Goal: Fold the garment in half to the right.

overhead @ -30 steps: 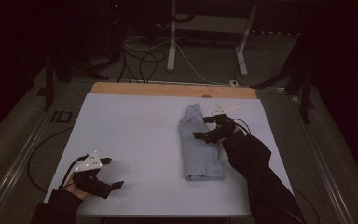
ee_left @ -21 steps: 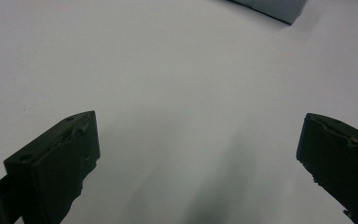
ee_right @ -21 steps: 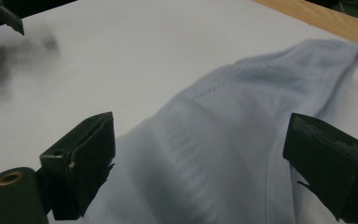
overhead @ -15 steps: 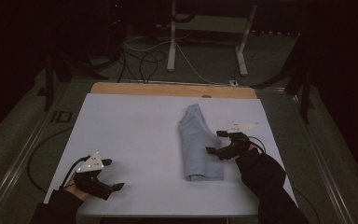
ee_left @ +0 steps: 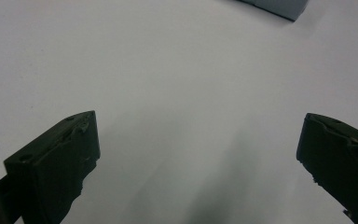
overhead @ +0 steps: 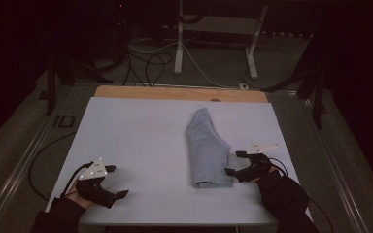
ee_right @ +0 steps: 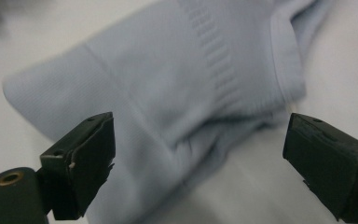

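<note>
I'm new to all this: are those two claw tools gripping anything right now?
No. The left gripper is open over bare table. The right gripper is open beside the folded light-blue garment, not clamping it.

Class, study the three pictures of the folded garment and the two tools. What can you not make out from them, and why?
- Folded light-blue garment: its type; high view too small, right tool view blurred by motion.
- Same garment in the left tool view: all but a corner, cut off by the top edge.
- Room beyond the table: too dark in the high view.
- The person: body cut off by the bottom edge.
</note>
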Available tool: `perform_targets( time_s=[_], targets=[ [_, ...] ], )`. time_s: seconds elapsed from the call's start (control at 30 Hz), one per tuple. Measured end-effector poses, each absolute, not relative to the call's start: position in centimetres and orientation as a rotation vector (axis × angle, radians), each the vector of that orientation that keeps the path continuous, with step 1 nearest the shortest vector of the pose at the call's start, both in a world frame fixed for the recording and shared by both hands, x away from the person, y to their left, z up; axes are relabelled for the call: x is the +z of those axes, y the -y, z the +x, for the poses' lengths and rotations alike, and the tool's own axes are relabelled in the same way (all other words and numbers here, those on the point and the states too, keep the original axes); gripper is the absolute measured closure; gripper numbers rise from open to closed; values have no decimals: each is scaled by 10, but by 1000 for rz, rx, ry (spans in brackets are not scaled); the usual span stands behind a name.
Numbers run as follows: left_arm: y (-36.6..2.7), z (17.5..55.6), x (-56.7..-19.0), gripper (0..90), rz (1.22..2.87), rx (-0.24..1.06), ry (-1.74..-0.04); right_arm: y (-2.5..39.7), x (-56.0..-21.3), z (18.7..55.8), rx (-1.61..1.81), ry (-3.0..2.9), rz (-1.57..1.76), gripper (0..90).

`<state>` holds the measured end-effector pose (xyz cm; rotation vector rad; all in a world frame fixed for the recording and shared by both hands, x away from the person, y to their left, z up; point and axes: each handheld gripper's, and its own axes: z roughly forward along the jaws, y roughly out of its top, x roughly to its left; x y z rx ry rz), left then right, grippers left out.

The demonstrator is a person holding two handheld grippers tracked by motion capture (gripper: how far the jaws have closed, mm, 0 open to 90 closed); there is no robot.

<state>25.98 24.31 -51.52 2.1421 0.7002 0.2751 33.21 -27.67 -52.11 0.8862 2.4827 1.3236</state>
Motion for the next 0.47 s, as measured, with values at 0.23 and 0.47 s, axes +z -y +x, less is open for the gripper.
perform_targets(
  time_s=[0.23, 0.47],
  targets=[
    [-243, 259, -515, 4, 2142, 280, -701, 296, -528, 310, 1302, -2450, 947, 93],
    [-243, 260, -515, 4, 2140, 285, -699, 303, -531, 298, 1285, -2440, 974, 93]
  ],
)
